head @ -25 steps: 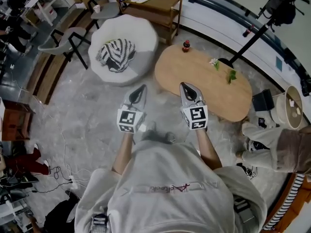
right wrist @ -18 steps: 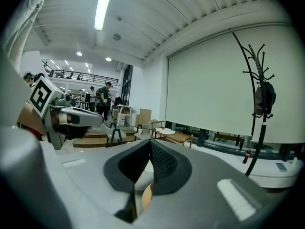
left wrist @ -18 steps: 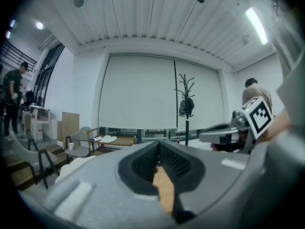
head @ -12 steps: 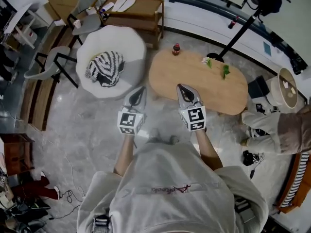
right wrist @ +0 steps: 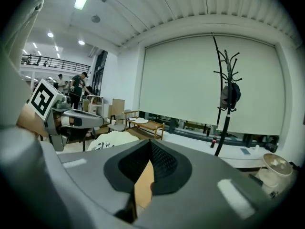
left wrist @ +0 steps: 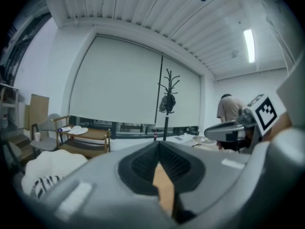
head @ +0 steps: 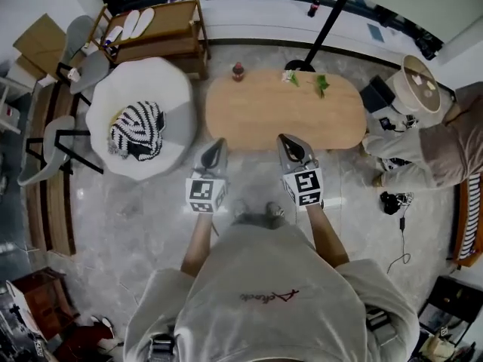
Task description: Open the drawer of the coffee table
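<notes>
The coffee table (head: 287,115) is a long oval with a light wooden top, lying crosswise straight ahead in the head view. Its drawer is hidden under the top. My left gripper (head: 217,145) is shut and empty, its tip just short of the table's near edge at the left end. The right gripper (head: 286,139) is likewise shut and empty, its tip at the near edge by the middle. In the left gripper view the closed left gripper (left wrist: 159,145) points almost level, with a sliver of the wooden top (left wrist: 163,187) below. The right gripper view shows the right gripper (right wrist: 149,145) closed in the same way.
A small red bottle (head: 238,71) and green sprigs (head: 322,85) stand on the table's far side. A white round pouf (head: 151,89) with a striped cloth (head: 136,130) sits left of it. A person (head: 423,145) crouches at the right end. A wooden bench (head: 162,32) stands behind.
The head view has swung round, so the table now lies square ahead instead of slanting off to the right. Both grippers stayed shut and sit close to its near edge.
</notes>
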`<state>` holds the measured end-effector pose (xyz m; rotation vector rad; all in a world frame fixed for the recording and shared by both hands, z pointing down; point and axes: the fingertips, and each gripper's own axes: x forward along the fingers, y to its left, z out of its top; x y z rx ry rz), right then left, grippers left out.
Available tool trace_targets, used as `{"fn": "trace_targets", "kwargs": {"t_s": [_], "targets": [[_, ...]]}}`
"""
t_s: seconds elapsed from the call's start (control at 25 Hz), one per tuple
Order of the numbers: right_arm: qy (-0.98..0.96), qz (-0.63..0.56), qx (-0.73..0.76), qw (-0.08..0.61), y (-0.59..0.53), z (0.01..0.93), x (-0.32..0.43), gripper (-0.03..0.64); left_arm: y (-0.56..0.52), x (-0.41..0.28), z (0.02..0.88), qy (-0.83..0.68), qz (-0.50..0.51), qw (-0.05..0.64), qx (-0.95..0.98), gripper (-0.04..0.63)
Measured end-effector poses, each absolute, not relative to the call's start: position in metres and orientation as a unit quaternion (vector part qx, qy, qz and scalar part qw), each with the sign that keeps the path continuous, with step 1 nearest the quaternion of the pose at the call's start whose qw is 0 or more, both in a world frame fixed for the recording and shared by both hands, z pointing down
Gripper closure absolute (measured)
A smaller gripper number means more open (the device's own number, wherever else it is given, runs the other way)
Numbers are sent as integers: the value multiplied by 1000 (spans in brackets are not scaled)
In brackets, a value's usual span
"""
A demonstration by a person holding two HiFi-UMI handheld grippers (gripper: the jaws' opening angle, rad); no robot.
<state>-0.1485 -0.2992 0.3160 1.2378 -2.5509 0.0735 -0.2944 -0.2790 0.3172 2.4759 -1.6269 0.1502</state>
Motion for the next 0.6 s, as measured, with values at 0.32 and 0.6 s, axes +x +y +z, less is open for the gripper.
{"fn": "trace_targets", "kwargs": {"t_s": [0.32, 0.6], "targets": [[-865, 43, 470, 171, -280, 333, -123, 612, -274, -281, 342, -516, 52, 115, 847, 592], [-871, 48, 454, 180, -275, 343, -134, 612, -260, -292, 363, -526, 62, 132, 838, 592]]}}
